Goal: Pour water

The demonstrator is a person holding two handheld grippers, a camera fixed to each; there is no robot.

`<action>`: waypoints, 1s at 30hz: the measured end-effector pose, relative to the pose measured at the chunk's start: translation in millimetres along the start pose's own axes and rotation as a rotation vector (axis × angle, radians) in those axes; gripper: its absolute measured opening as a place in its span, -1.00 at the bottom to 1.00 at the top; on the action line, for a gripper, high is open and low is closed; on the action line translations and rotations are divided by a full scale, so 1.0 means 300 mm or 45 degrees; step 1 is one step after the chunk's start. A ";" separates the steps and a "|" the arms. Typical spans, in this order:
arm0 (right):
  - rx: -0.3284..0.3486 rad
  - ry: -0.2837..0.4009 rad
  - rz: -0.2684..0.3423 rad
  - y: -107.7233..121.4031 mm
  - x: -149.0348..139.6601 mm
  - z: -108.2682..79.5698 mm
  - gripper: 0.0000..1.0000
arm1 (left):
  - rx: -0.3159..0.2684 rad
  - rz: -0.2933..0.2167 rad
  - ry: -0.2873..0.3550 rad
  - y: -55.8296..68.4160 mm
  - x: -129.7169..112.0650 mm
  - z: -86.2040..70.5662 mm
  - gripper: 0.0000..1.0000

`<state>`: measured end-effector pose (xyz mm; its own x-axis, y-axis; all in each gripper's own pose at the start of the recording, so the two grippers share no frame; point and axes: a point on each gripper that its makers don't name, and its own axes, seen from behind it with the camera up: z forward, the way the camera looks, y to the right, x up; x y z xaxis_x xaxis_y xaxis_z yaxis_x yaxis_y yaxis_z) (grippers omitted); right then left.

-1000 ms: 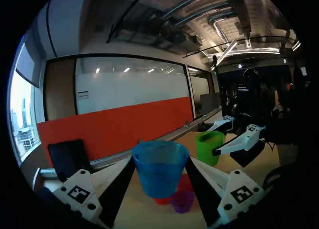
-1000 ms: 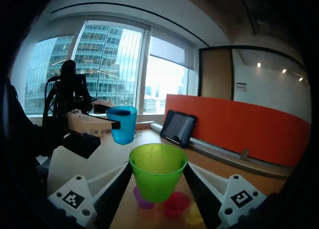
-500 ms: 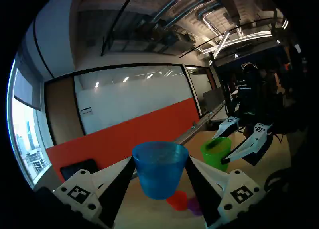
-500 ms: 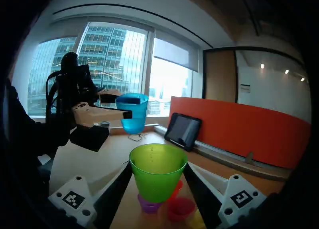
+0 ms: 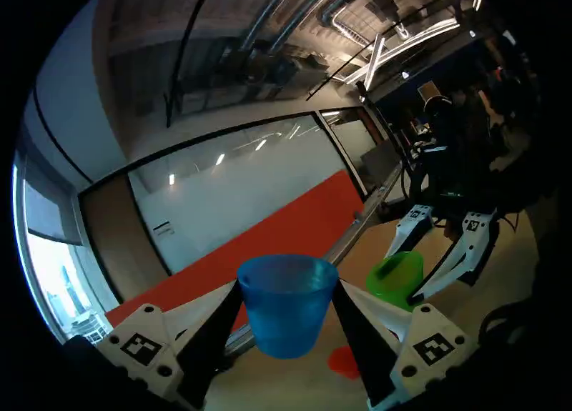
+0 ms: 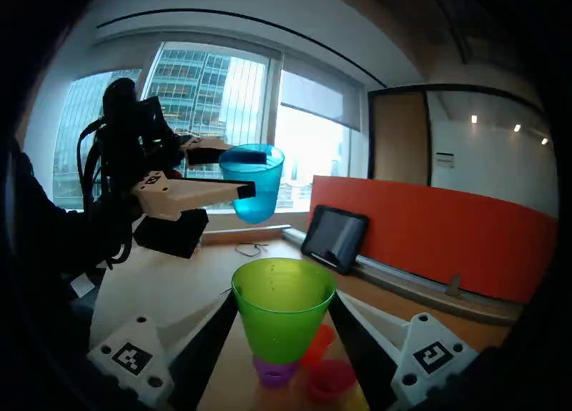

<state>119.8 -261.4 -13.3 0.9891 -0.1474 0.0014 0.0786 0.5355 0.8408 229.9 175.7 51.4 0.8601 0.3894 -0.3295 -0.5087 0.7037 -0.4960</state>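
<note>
**Left gripper view.** My left gripper (image 5: 287,288) is closed on the blue cup (image 5: 287,325), one finger on each side of the wall just below the rim. The cup is in the air, clear of the table (image 5: 286,382). A small red cup (image 5: 344,361) stands on the table beneath it. Farther off, my right gripper (image 5: 402,276) clamps the green cup (image 5: 393,282). I cannot read the blue cup's fill level through its tinted wall.

**Right gripper view.** Both fingers of my right gripper press on the green cup's wall at about mid-height, with its mouth open upward. The blue cup hangs higher up and off to the side, near the green cup but apart from it. Its rim is not over the green mouth as far as I can tell. A purple cup (image 6: 275,372), a pink cup (image 6: 329,379) and an orange cup (image 6: 318,339) sit on the table under the green one. A tablet (image 6: 334,238) leans farther back.

**Handling (judgement).**
- Both cups look like thin, smooth plastic: light, and likely to flex if squeezed hard.
- The taper widens upward, so a grip below the rim should wedge rather than slip.
- Water would add shifting weight as the cup tilts, so I would want firm but not crushing pressure and a slow tilt.
- The receiving cup is best taken at mid-wall and kept level.
</note>
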 end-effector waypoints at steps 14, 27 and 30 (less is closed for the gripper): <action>0.035 0.007 0.014 -0.028 -0.009 0.024 0.82 | 0.013 0.253 -0.010 -0.004 0.068 0.022 0.72; 0.067 0.013 0.024 -0.056 -0.013 0.044 0.82 | 0.020 0.404 -0.003 0.000 0.104 0.051 0.72; 0.072 0.014 0.028 -0.060 -0.016 0.048 0.82 | 0.022 0.431 0.000 -0.002 0.110 0.056 0.72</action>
<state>112.0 -282.2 -20.5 0.9918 -0.1269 0.0145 0.0500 0.4905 0.8700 259.1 198.1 54.3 0.6422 0.6028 -0.4736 -0.7649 0.5443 -0.3444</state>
